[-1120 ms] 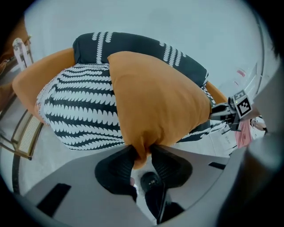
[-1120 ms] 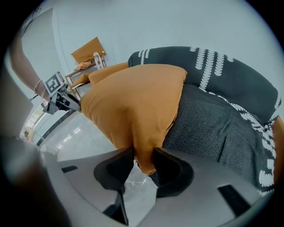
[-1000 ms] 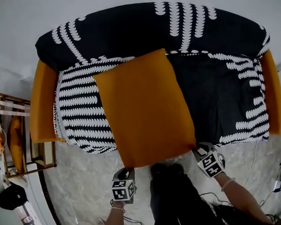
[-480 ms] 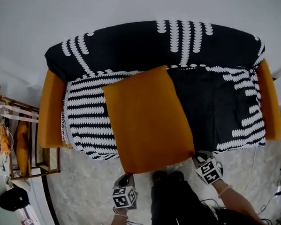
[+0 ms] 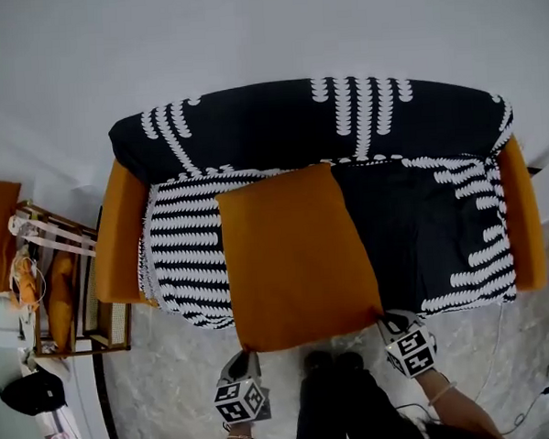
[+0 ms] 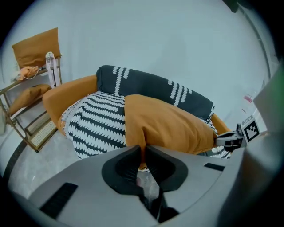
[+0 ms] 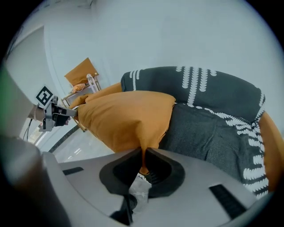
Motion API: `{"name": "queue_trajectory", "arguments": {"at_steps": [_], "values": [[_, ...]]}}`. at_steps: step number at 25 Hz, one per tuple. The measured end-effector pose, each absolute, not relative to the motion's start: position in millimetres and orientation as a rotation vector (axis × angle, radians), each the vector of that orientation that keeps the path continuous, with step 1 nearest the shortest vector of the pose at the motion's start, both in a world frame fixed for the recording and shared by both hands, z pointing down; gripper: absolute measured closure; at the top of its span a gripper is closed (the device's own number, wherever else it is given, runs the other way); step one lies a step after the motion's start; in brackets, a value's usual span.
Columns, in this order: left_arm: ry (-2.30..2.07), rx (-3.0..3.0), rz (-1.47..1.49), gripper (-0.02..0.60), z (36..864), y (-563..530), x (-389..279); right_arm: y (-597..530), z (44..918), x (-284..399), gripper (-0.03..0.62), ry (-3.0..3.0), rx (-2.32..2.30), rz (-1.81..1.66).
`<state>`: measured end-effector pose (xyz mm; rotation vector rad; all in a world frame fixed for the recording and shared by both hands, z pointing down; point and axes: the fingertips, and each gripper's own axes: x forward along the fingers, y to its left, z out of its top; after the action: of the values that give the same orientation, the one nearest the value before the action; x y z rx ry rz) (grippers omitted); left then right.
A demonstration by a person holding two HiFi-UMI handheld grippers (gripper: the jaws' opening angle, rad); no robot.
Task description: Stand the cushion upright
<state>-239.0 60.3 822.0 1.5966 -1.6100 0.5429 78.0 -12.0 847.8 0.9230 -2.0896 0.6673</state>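
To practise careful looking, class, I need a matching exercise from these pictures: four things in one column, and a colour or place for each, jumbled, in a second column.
Things
1. cushion
2. sofa cover
3. rack
4. floor

Colour or place
a. marbled grey
b. black with white pattern
c. plain orange, lying across the sofa seat
d. stands left of the sofa

Right pairs: 1-c, 2-b, 3-d, 4-a
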Motion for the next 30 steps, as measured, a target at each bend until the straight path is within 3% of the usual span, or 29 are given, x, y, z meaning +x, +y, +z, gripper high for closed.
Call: {"name": "queue_trajectory", "arguments": {"at_steps": [30], "values": [[-1.735,1.841,0.363,0.538,602,-108,-299,-152,622,33,0.565,-2.212,1.243,0.63]]}}
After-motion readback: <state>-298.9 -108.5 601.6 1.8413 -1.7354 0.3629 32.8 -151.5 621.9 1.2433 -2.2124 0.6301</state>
